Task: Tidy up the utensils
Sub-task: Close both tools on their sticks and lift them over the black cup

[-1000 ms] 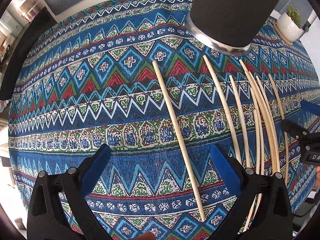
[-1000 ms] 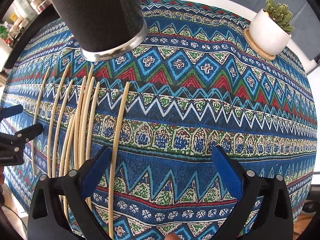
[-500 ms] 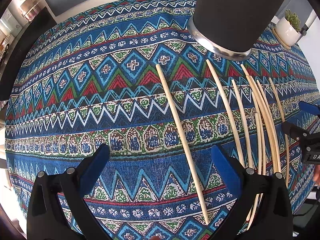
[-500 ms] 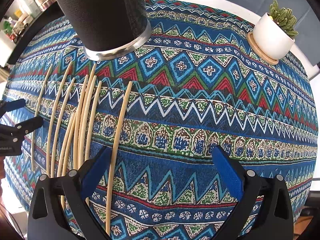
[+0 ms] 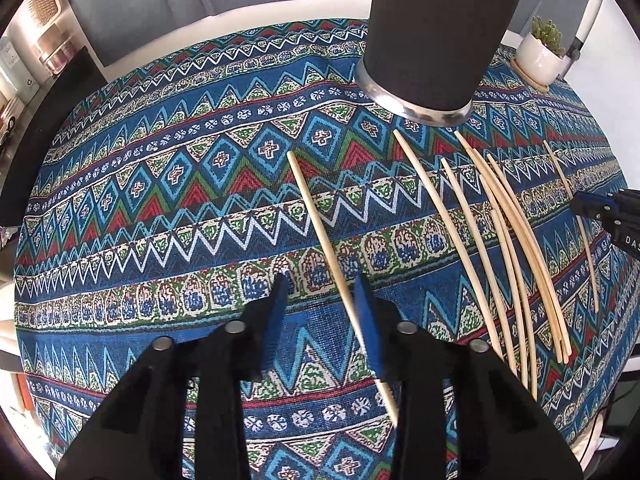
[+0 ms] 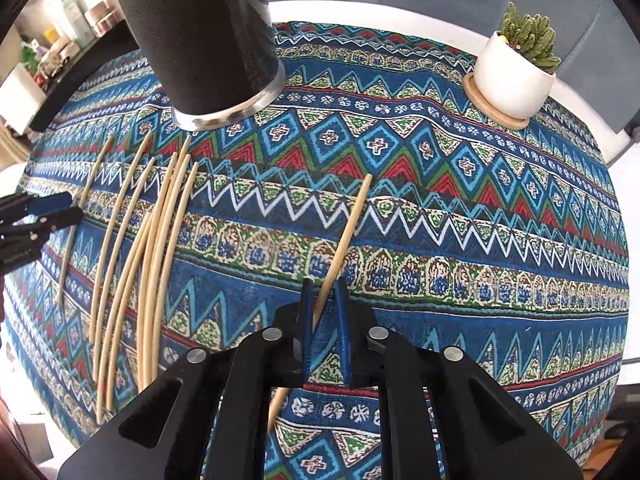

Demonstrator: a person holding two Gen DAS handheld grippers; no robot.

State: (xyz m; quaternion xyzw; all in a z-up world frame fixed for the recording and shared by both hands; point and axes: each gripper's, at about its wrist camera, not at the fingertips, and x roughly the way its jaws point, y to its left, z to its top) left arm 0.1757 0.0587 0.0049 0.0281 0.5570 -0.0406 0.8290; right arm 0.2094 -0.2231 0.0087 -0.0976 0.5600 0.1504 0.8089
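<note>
Chopsticks (image 5: 500, 240) lie loose on the tablecloth (image 5: 160, 200), near the black cup (image 5: 436, 32). Your right claw (image 6: 323, 285) pinches the rightmost chopstick (image 6: 352, 220). Your left claw (image 5: 320, 280) has just been narrowing, with the leftmost chopstick (image 5: 316, 220) against one pad and not clamped. Centre that stick, then lift both cupward.

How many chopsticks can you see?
8 chopsticks: one at the left gripper, one pinched in the right gripper, both jaws just closing; six loose between, near the black holder. More may hide.

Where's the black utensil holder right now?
The black utensil holder stands upright at the far edge of the patterned tablecloth, just beyond the tips of the loose chopsticks, left of the potted cactus.
</note>
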